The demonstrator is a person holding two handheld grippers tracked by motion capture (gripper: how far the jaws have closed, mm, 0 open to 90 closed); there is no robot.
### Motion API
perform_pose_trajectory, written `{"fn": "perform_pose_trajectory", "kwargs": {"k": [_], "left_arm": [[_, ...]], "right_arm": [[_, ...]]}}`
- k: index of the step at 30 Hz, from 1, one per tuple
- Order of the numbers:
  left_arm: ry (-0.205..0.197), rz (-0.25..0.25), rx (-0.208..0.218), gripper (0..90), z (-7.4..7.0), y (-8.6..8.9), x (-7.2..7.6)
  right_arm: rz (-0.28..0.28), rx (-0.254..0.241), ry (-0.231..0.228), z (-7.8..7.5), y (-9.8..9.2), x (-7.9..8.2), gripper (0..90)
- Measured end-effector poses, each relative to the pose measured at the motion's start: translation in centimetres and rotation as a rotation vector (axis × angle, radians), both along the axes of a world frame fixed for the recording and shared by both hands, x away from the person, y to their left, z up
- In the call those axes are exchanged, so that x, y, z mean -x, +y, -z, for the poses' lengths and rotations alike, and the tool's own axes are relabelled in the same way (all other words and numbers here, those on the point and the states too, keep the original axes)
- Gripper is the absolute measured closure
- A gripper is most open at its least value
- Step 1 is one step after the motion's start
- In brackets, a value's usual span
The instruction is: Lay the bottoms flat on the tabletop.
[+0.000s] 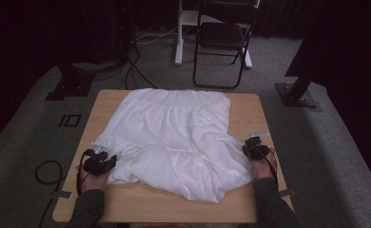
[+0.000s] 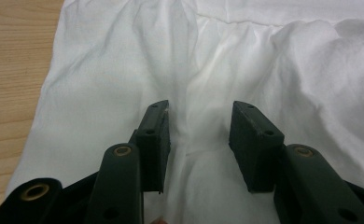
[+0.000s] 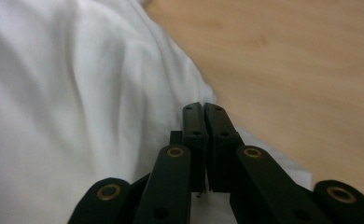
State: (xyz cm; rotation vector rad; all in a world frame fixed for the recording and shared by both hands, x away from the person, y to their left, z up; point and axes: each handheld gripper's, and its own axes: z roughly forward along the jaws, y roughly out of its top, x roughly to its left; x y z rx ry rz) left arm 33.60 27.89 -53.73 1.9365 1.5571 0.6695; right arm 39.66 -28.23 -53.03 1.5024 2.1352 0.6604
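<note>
A white garment (image 1: 174, 137) lies spread and wrinkled across the wooden table (image 1: 126, 204). My left gripper (image 1: 111, 158) rests at the garment's near left corner. In the left gripper view its jaws (image 2: 199, 121) stand open just above the white cloth (image 2: 101, 70), with nothing pinched between the pads. My right gripper (image 1: 247, 150) sits at the garment's right edge. In the right gripper view its jaws (image 3: 203, 109) are pressed together right on the hem of the cloth (image 3: 54, 116), with bare wood (image 3: 287, 70) beside them.
Behind the table stand a black folding chair (image 1: 221, 38) and a white post (image 1: 179, 33). Black stand bases (image 1: 72, 85) (image 1: 297, 95) flank the far corners. A cable loop (image 1: 48, 173) lies on the grey carpet at the left.
</note>
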Motion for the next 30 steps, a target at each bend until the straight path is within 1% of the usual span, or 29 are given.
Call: {"fn": "perform_pose_trajectory", "kwargs": {"k": [1, 2, 3, 4, 5, 7, 8, 9, 11, 12, 13, 14, 15, 17, 19, 20, 21, 24, 26, 27, 28, 29, 30], "left_arm": [[0.001, -0.001, -0.001, 58.8, 0.0, 0.0, 0.0], [0.002, 0.0, -0.002, 59.1, 0.0, 0.0, 0.1], [0.002, 0.0, -0.003, 59.2, 0.0, 0.0, 0.1], [0.002, 0.0, -0.003, 59.4, 0.0, 0.0, 0.1], [0.005, 0.002, -0.004, 59.7, -0.1, -0.1, 0.2], [0.007, 0.005, 0.0, 60.4, -0.1, 0.0, 0.3], [0.007, 0.005, 0.0, 61.5, -0.1, 0.0, 0.3], [0.015, 0.011, -0.001, 63.2, -0.2, 0.0, 0.4], [0.026, 0.018, -0.011, 70.0, -0.3, -0.1, 0.5], [0.026, 0.018, -0.011, 75.0, -0.3, -0.1, 0.5], [0.036, 0.025, -0.029, 75.0, -0.4, -0.2, 0.7], [0.042, 0.028, -0.039, 83.3, -0.5, -0.2, 0.7], [0.045, 0.028, -0.046, 85.6, -0.5, -0.2, 0.8], [0.053, 0.032, -0.053, 86.8, -0.6, -0.1, 0.9], [0.053, 0.032, -0.053, 86.9, -0.6, -0.1, 0.9], [0.052, 0.027, -0.043, 86.8, -0.6, 0.1, 1.1], [0.05, 0.027, -0.04, 86.7, -0.5, 0.1, 1.1], [0.044, 0.03, -0.043, 85.0, -0.5, 0.1, 1.2], [0.043, 0.021, -0.041, 79.8, -0.5, 0.1, 1.1], [0.044, 0.021, -0.04, 76.8, -0.5, 0.1, 1.1], [0.043, 0.019, -0.034, 73.6, -0.6, 0.1, 1.0], [0.043, 0.019, -0.034, 69.4, -0.6, 0.1, 1.0], [0.042, 0.019, -0.032, 67.1, -0.6, 0.1, 1.0]], "right_arm": [[0.009, -0.002, -0.002, 0.0, -0.2, 0.5, 87.7], [0.018, 0.006, -0.009, 0.1, -0.6, 1.8, 87.7], [0.02, 0.019, -0.008, 0.1, -0.7, 2.5, 87.8], [0.02, 0.019, -0.008, 0.1, -0.7, 2.5, 87.8], [0.028, 0.031, -0.006, 0.0, -1.0, 3.8, 87.8], [0.043, 0.028, -0.009, 0.1, -1.4, 5.1, 87.8], [0.043, 0.028, -0.009, 0.1, -1.4, 5.1, 87.8], [0.048, 0.023, -0.014, 0.1, -1.7, 6.2, 87.8], [0.06, 0.007, -0.013, 0.2, -2.4, 7.5, 87.8], [0.06, 0.007, -0.013, 0.2, -2.4, 7.5, 87.8], [0.062, 0.005, -0.014, 0.2, -2.6, 7.9, 87.8], [0.07, 0.008, -0.013, 0.2, -3.2, 8.9, 87.8], [0.074, 0.008, -0.012, 0.2, -3.4, 9.3, 87.8], [0.091, 0.011, -0.011, 0.2, -4.1, 10.2, 87.8], [0.098, 0.011, -0.011, 0.2, -4.4, 10.5, 87.8], [0.115, 0.003, -0.01, 0.2, -5.1, 11.3, 87.8], [0.121, 0.002, -0.007, 0.2, -5.3, 11.6, 87.8], [0.128, 0.008, -0.009, 0.1, -5.7, 12.2, 87.7], [0.107, -0.005, -0.038, -0.1, -5.7, 12.2, 87.5], [0.102, -0.004, -0.049, -0.3, -5.6, 12.0, 87.0], [0.094, -0.006, -0.066, -0.6, -5.4, 11.8, 84.6], [0.094, -0.006, -0.066, -0.6, -5.4, 11.8, 84.6], [0.06, -0.029, -0.113, -1.3, -4.9, 11.2, 81.4]]}}
